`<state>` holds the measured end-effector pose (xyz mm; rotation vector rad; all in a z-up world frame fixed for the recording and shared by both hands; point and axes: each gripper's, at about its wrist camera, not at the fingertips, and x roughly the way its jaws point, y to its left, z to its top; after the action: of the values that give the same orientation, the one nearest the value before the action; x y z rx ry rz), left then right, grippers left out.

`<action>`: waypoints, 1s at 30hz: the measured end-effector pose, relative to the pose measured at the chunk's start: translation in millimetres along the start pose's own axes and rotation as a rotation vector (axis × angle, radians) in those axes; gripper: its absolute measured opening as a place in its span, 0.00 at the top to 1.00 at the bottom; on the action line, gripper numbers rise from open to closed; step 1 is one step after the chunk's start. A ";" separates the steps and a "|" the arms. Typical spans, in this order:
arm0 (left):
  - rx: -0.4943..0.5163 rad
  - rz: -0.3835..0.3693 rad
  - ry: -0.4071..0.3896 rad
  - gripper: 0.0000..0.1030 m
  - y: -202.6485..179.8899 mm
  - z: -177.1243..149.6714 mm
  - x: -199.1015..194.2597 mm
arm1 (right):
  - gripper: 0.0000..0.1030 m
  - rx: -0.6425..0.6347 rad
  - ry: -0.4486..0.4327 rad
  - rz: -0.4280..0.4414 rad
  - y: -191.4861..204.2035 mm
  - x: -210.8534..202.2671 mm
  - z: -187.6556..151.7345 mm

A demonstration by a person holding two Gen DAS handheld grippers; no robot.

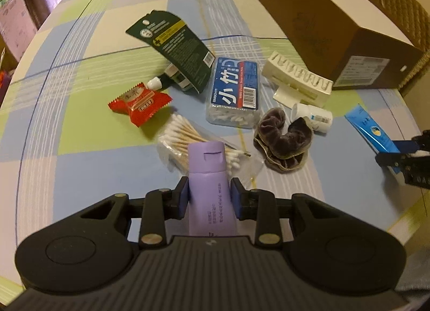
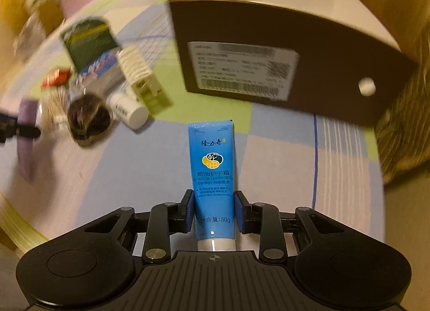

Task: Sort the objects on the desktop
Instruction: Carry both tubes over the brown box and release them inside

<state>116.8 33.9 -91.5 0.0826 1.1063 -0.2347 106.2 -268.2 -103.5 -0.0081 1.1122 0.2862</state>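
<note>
**Ana:** Grippers first, since they sit nearest. The left gripper has its blue pads clamped on the sides of the purple tube, cap end pointing away. The right gripper has the blue hand cream tube between its jaws with the pads at its flanks, white cap towards the camera. That grip looks closed on it to me.

**Ben:** So both hold something. Where do they go?

**Ana:** My guess is the brown cardboard box. Its top is open and the white inside shows. The blue tube sits just in front of the labelled end, so the right hand has the short trip.

**Ben:** And the left?

**Ana:** Farther from the box. Between the purple tube and the box lie the cotton swabs, a dark scrunchie, a small white bottle, a clear floss-pick case and a cream hair claw, the last nearest the box.

**Ben:** Advice?

**Ana:** Lift clear before crossing, so the tube tail doesn't drag through the swabs. Come over the box wall, not at it. Both tubes are soft, so I'd keep the squeeze light and release low inside.
</note>
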 end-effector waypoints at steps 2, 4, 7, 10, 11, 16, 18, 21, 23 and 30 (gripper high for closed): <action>0.002 -0.024 -0.010 0.74 3.9 1.6 -10.8 | 0.69 0.123 0.014 0.073 -14.2 -2.8 0.4; 0.009 -0.040 -0.022 0.74 6.6 4.1 -21.8 | 0.69 0.214 0.023 0.128 -24.5 -4.1 -0.3; 0.027 -0.039 -0.042 0.74 6.4 10.3 -36.5 | 0.69 0.288 0.019 0.184 -29.6 -8.6 -0.1; 0.052 -0.045 -0.070 0.74 0.8 18.1 -46.5 | 0.69 0.298 -0.004 0.210 -26.8 -17.1 2.9; 0.060 -0.052 -0.078 0.74 -1.9 20.4 -49.0 | 0.69 0.297 -0.012 0.216 -25.4 -20.1 3.9; 0.095 -0.076 -0.099 0.74 -15.6 28.5 -57.9 | 0.69 0.313 -0.064 0.259 -26.1 -39.7 8.8; 0.115 -0.086 -0.113 0.74 -20.5 32.8 -61.9 | 0.69 0.319 -0.088 0.277 -27.2 -49.8 10.8; 0.143 -0.105 -0.143 0.74 -29.6 41.7 -70.5 | 0.69 0.326 -0.122 0.305 -28.6 -64.7 14.1; 0.165 -0.119 -0.163 0.74 -37.5 47.9 -75.1 | 0.69 0.329 -0.143 0.325 -29.4 -74.2 16.6; 0.224 -0.190 -0.221 0.74 -71.5 71.1 -83.4 | 0.69 0.336 -0.234 0.385 -33.7 -107.6 26.9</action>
<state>127.2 -36.4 18.4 0.1480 0.8649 -0.5264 93.6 -320.6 -0.8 0.5305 0.9116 0.4286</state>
